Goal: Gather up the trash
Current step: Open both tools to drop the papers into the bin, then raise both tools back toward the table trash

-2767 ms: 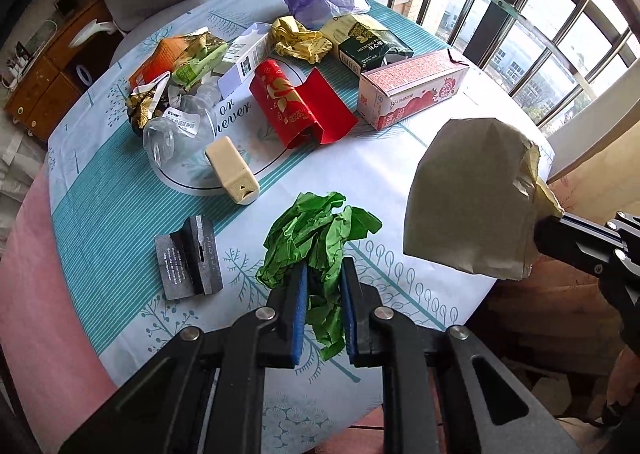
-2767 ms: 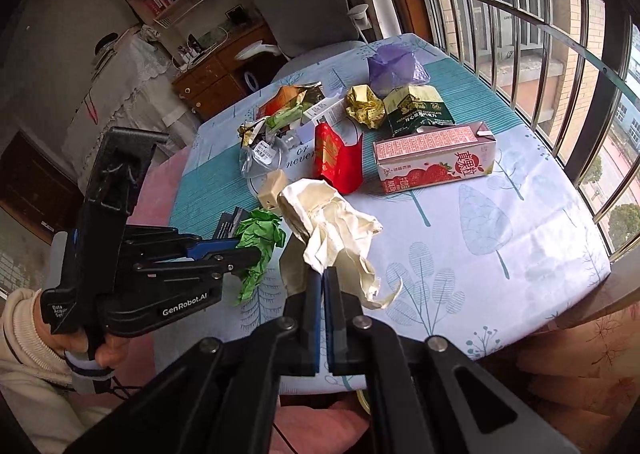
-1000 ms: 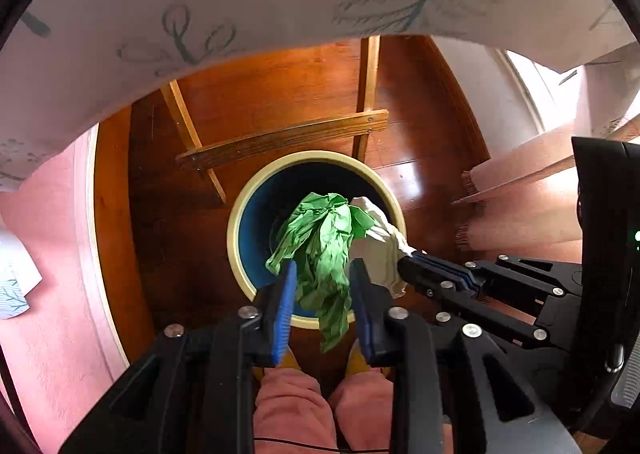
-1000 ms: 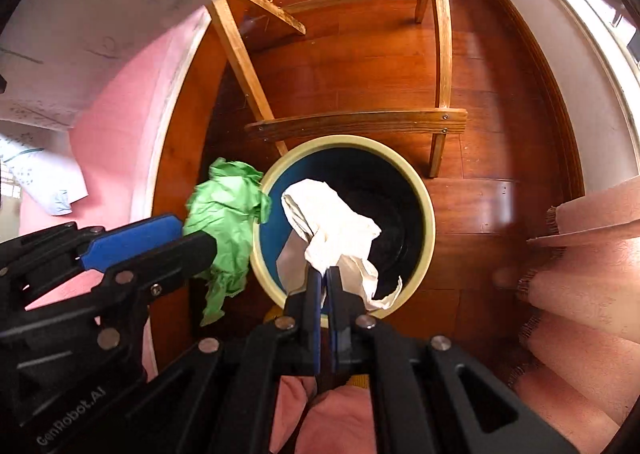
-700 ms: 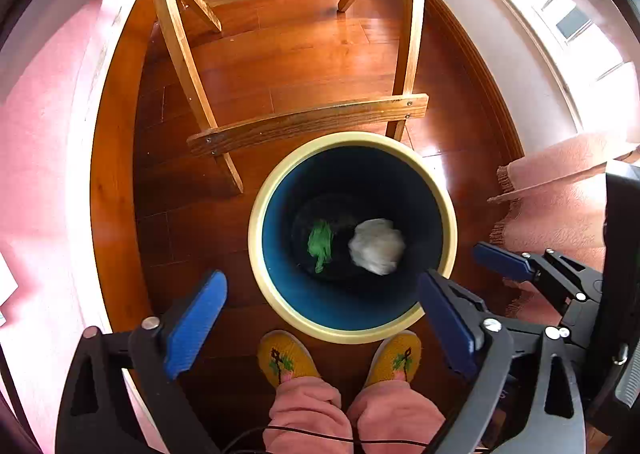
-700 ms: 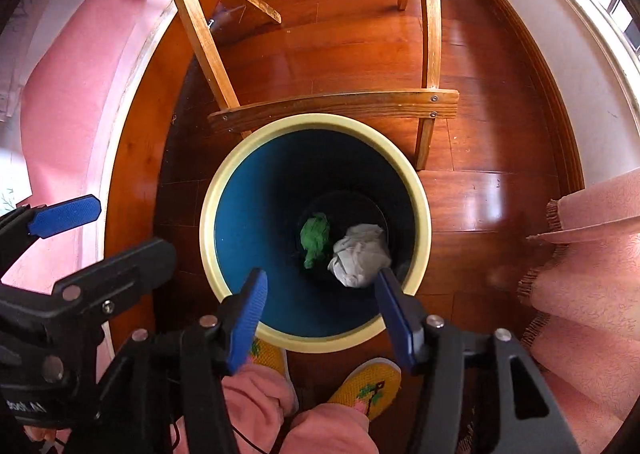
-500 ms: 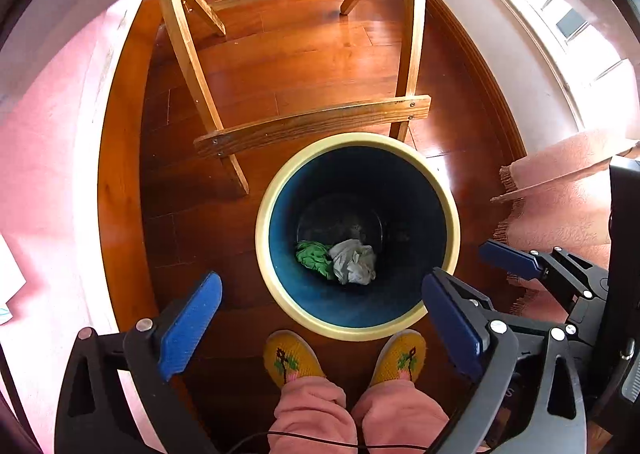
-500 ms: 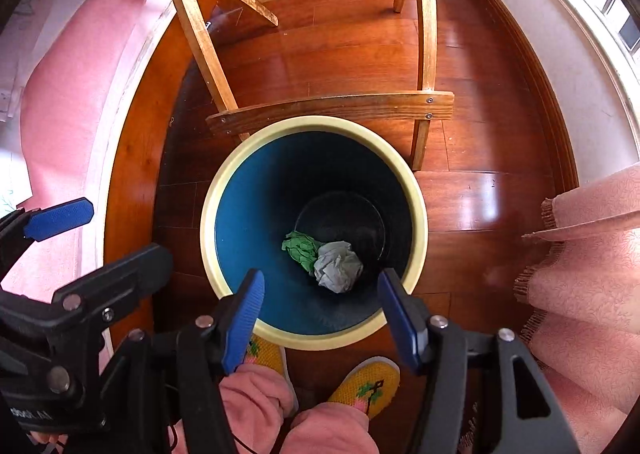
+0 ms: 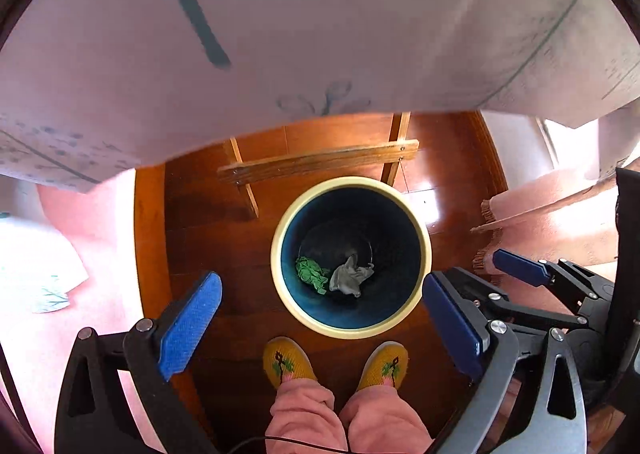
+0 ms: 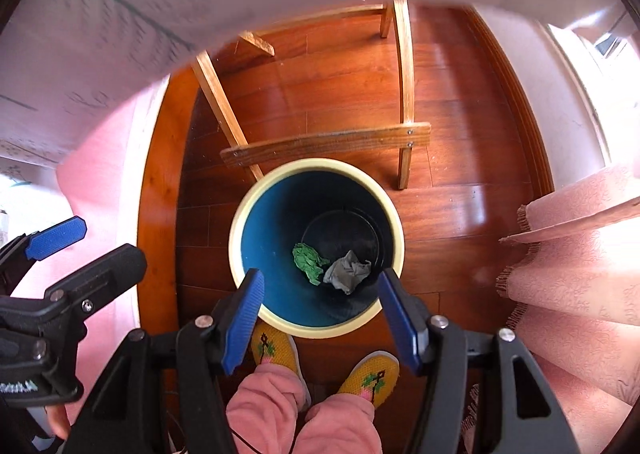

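Floor (image 10: 460, 102): I saw glossy, polished wood.
Bin (image 10: 276, 214): smooth plastic, I thought.
Green wad (image 10: 307, 259): crumpled, thin.
Pale wad (image 10: 347, 274): creased paper.
Gripper pads (image 9: 188, 326): ribbed blue, matt.

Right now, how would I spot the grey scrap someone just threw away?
Find the round bin with the cream rim on the wooden floor, in front of the yellow slippers. At its dark bottom lie two crumpled scraps side by side; yours is the grey paper wad, not the green wad.
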The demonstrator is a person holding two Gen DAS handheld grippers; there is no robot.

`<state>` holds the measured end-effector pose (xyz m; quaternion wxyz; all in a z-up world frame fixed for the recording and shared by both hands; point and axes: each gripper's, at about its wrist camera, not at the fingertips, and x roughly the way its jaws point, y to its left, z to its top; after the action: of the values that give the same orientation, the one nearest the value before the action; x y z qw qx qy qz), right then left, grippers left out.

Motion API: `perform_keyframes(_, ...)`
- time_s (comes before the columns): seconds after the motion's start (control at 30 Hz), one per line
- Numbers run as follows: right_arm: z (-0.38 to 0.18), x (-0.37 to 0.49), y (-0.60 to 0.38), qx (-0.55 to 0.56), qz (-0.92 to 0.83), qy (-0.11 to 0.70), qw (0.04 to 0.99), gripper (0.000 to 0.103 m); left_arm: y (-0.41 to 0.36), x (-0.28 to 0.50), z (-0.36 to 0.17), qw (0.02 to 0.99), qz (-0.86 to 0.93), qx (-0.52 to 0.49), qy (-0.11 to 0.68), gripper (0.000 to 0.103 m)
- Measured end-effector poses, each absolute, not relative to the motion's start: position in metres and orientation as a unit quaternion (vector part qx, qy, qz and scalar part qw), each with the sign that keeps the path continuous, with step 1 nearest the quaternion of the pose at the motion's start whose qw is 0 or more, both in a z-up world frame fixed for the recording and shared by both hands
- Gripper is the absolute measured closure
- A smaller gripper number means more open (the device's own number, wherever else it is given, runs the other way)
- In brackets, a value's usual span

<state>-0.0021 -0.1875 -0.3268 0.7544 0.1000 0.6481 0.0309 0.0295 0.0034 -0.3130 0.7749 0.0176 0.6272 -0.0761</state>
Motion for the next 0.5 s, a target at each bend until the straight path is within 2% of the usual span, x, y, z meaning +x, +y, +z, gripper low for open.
perform_keyframes(0.37, -0.192, -0.017, -0.192, 0.109, 0.069, 0.607, 0.784, 0.043, 0.017, 0.008, -0.184, 0.795, -0.088, 0.006, 0.601, 0.003)
perform_keyframes(0.47, -0.153, -0.018, -0.194, 0.121, 0.090, 0.594, 0.790, 0.033, 0.023, 0.004, -0.147, 0.803, -0.088, -0.003, 0.589, 0.003)
perform_keyframes(0.5, -0.141, -0.018, -0.195, 0.124, 0.096, 0.589, 0.793, 0.033, 0.026, 0.002, -0.135, 0.805, -0.086, -0.007, 0.587, 0.003)
